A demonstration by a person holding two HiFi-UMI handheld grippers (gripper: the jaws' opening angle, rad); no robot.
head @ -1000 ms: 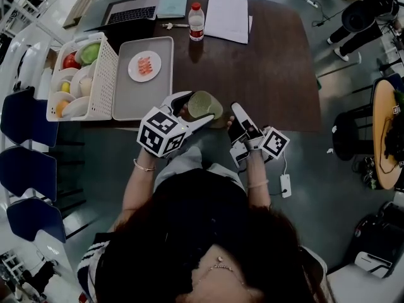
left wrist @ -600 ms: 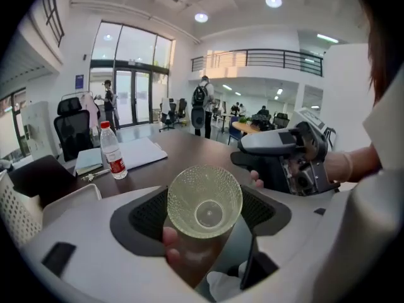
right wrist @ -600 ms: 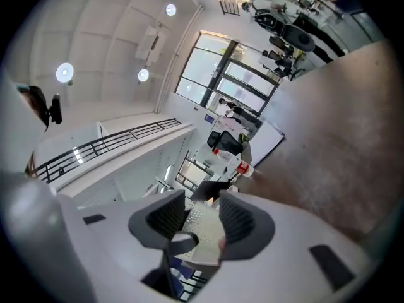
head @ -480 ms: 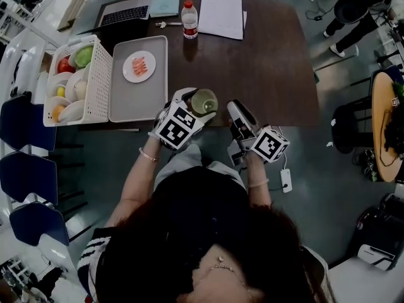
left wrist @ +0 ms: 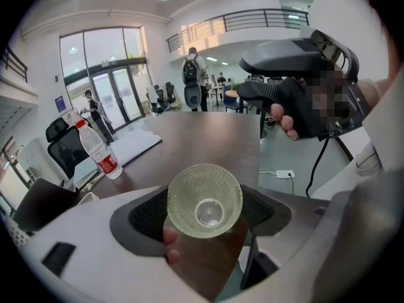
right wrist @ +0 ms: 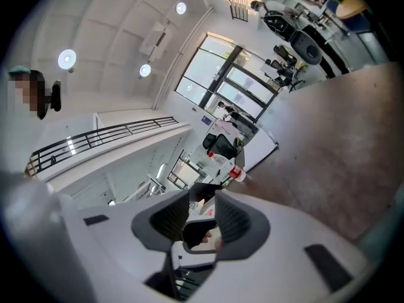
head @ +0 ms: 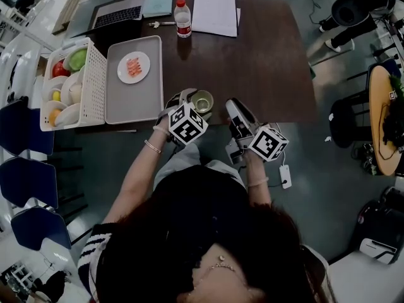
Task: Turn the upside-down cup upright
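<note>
Left gripper (left wrist: 203, 214) clamps the cup (left wrist: 204, 199); right gripper's (right wrist: 201, 223) empty jaws have just closed partway.

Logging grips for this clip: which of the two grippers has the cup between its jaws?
The left gripper: it is clamped on the clear cup. The right gripper, beside it, has just been closing its jaws with nothing between them.

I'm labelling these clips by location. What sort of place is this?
Probably an open-plan office or lab: a laptop and papers on a table, glass doors and an upper-floor railing.
</note>
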